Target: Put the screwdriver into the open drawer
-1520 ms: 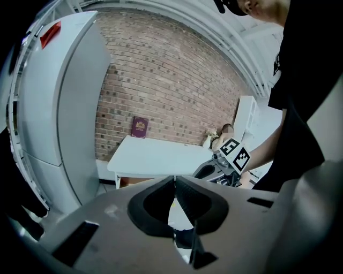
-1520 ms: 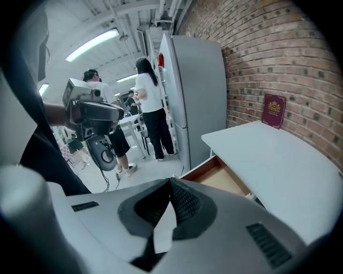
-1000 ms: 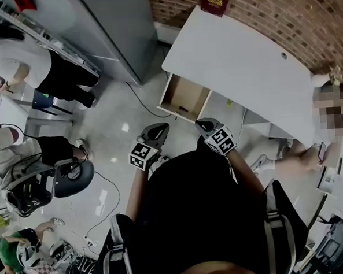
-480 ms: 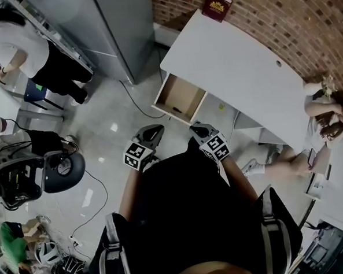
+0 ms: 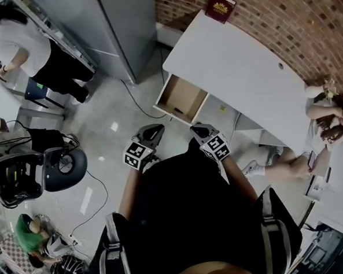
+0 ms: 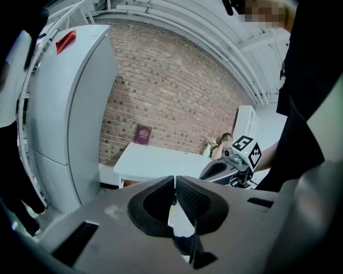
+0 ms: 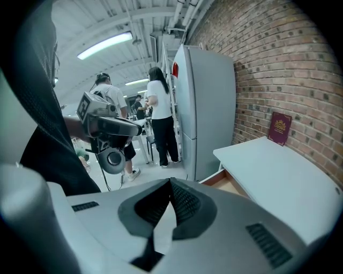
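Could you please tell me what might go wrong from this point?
The left claw and right claw are shut with nothing between them, and I cannot make out a screwdriver, so the task could stall. A cable crosses the floor near the open drawer; stepping closer could snag it. The drawer juts out and could be bumped.

Shared workroom, lab or maker-space sort. Bare brick wall (image 5: 280, 17) upper right of head view. White desk (image 5: 236, 66) below it, open drawer (image 5: 181, 98) at its near edge, red book (image 5: 220, 6) at far end. Tall grey cabinet (image 5: 118, 27) top centre. Shiny pale floor (image 5: 113, 125) with loose cables (image 5: 107, 192) lower left, black office chair (image 5: 23, 177) at left. Person standing (image 5: 21, 53) upper left, another crouched (image 5: 30, 240) lower left. Strip light (image 7: 104, 45) on exposed ceiling, upper left of right gripper view.
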The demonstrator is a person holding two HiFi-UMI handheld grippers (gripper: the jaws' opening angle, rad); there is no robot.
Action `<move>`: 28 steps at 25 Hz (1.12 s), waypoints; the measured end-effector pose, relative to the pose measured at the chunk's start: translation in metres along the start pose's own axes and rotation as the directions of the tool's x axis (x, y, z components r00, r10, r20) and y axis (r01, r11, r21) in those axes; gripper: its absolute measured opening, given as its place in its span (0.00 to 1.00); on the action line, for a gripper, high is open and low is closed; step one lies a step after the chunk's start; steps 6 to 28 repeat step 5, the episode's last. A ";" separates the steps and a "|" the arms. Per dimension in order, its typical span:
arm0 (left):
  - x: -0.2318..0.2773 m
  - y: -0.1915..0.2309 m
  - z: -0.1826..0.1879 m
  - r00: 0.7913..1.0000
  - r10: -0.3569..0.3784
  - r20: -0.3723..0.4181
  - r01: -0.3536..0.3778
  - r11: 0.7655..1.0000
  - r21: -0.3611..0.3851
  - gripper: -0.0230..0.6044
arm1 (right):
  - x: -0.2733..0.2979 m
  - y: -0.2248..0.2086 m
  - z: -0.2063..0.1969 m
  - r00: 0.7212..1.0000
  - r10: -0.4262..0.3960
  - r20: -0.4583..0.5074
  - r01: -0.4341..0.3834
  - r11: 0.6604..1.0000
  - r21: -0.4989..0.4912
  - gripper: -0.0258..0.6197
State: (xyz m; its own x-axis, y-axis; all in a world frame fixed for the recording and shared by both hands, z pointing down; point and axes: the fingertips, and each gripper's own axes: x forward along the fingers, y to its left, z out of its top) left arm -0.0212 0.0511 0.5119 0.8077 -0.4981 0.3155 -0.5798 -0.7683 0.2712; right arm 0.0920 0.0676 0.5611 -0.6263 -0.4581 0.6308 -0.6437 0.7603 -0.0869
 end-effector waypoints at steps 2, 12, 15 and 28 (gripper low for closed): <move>0.001 0.001 0.002 1.000 -0.001 0.003 0.001 1.000 0.003 0.07 | 0.000 -0.001 0.002 1.000 0.000 0.001 0.000 1.000 -0.001 0.13; 0.002 0.002 0.007 1.000 -0.001 0.002 0.001 1.000 0.006 0.07 | 0.000 -0.004 0.004 1.000 -0.002 -0.001 0.002 1.000 0.000 0.13; 0.002 0.002 0.007 1.000 -0.001 0.002 0.001 1.000 0.006 0.07 | 0.000 -0.004 0.004 1.000 -0.002 -0.001 0.002 1.000 0.000 0.13; 0.002 0.002 0.007 1.000 -0.001 0.002 0.001 1.000 0.006 0.07 | 0.000 -0.004 0.004 1.000 -0.002 -0.001 0.002 1.000 0.000 0.13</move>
